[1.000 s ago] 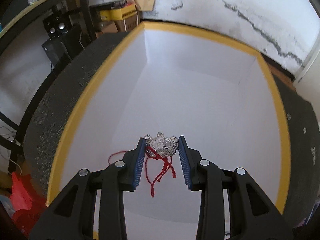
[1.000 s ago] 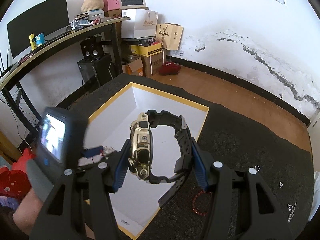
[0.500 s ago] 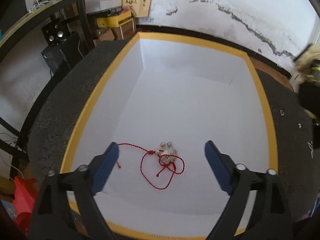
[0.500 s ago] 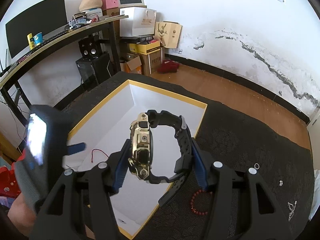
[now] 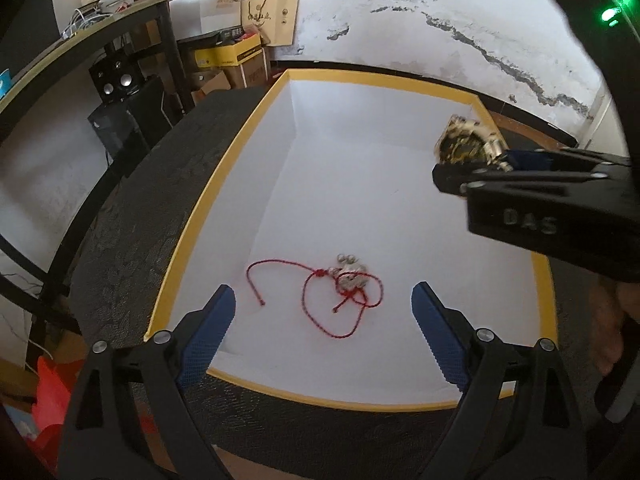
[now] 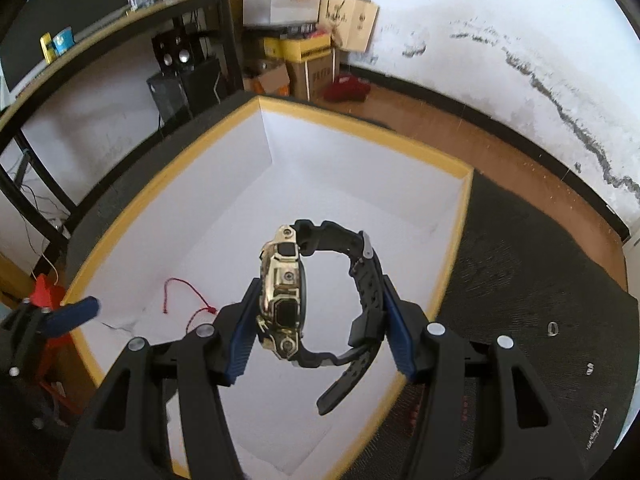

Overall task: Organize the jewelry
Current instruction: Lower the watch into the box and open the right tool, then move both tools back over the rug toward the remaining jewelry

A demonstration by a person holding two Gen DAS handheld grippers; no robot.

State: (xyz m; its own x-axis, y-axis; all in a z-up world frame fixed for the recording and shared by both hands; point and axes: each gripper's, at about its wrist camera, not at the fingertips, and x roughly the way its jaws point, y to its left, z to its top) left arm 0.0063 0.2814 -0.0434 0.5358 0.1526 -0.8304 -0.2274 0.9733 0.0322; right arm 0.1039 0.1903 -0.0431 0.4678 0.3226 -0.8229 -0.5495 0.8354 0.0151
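A silver pendant on a red cord (image 5: 349,280) lies on the white floor of a yellow-rimmed box (image 5: 224,184). My left gripper (image 5: 324,332) is open and empty, above the box's near edge just behind the pendant. My right gripper (image 6: 318,320) is shut on a gold watch with a black strap (image 6: 284,292) and holds it over the box (image 6: 360,124). In the left wrist view the right gripper (image 5: 480,176) reaches in from the right with the watch (image 5: 468,142) over the box's far right part. Part of the red cord (image 6: 180,290) shows in the right wrist view.
The box sits on a dark mat (image 6: 540,260). Small rings (image 6: 553,329) and a red bead bracelet (image 6: 414,416) lie on the mat to the right of the box. A desk with speakers (image 5: 116,80) and cardboard boxes (image 5: 236,56) stand at the back left.
My left gripper opened and let the pendant fall into the box, then drew back. My right gripper moved with the watch from beside the box to over it.
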